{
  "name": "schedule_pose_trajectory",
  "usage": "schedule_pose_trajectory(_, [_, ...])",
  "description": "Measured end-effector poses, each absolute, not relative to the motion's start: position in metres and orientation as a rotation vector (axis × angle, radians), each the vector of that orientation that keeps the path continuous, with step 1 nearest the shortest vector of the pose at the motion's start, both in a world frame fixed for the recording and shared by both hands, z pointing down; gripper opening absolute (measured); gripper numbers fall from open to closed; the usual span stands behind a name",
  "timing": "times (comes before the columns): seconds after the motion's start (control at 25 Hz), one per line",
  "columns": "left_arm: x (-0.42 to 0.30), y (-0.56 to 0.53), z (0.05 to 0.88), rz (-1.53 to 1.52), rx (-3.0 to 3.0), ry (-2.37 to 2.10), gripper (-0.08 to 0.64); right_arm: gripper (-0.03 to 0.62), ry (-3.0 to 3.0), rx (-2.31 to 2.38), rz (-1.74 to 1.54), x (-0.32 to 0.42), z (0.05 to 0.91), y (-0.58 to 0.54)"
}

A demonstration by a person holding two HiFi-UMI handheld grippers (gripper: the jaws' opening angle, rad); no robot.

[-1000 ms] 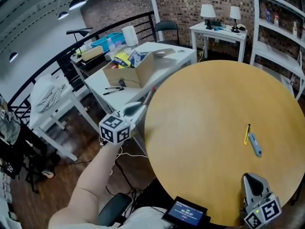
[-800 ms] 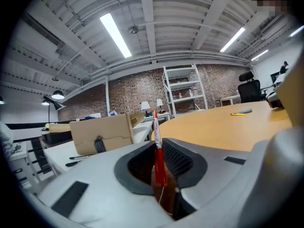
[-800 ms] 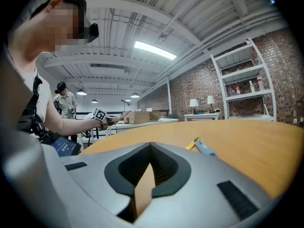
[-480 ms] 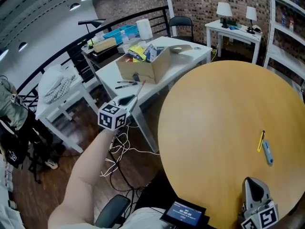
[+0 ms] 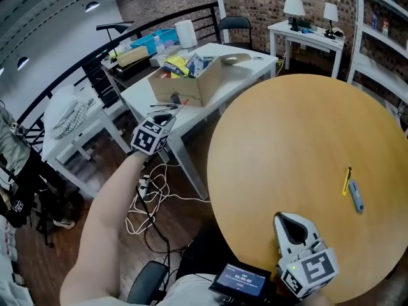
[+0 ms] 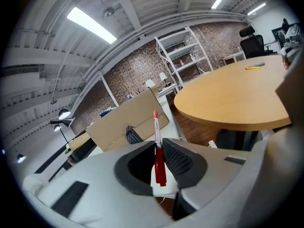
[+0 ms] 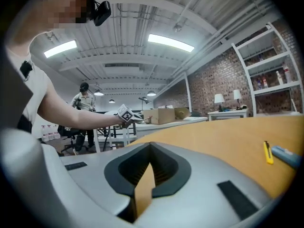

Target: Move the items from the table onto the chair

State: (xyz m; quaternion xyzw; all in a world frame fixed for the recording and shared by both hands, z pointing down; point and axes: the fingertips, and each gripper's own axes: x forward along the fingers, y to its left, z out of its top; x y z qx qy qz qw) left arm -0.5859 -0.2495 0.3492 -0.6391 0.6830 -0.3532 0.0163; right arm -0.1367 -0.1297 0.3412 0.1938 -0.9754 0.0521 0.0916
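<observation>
- Head view: the round wooden table (image 5: 287, 139) fills the right side; a white table (image 5: 245, 69) stands far left of it.
- Left gripper (image 6: 156, 144), near the white table's edge, is clamped on a red pen (image 6: 158, 153).
- Right gripper (image 7: 151, 146), over the round table's near edge, has its jaws pressed together, empty.
- Yellow pen (image 5: 346, 181) and a small blue item (image 5: 356, 197) lie side by side at the round table's right.

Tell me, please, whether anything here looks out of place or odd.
A tangle of white cable sprawls on the floor beside the white table, a likely trip hazard. Nothing else stands out; the left tongs grip a red pen.
</observation>
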Motion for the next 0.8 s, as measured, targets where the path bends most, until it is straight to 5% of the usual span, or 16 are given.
schedule_pose_trajectory(0.44, [-0.606,-0.262,0.384,-1.505,-1.975,2.063,0.064,0.008,-2.97,0.478,0.109,-0.182,0.337,-0.136])
schedule_pose_trajectory(0.8, [-0.615,-0.264,0.372,-1.539,-1.821,2.118,0.166,0.007,-2.971,0.477,0.112,-0.184,0.34,-0.137])
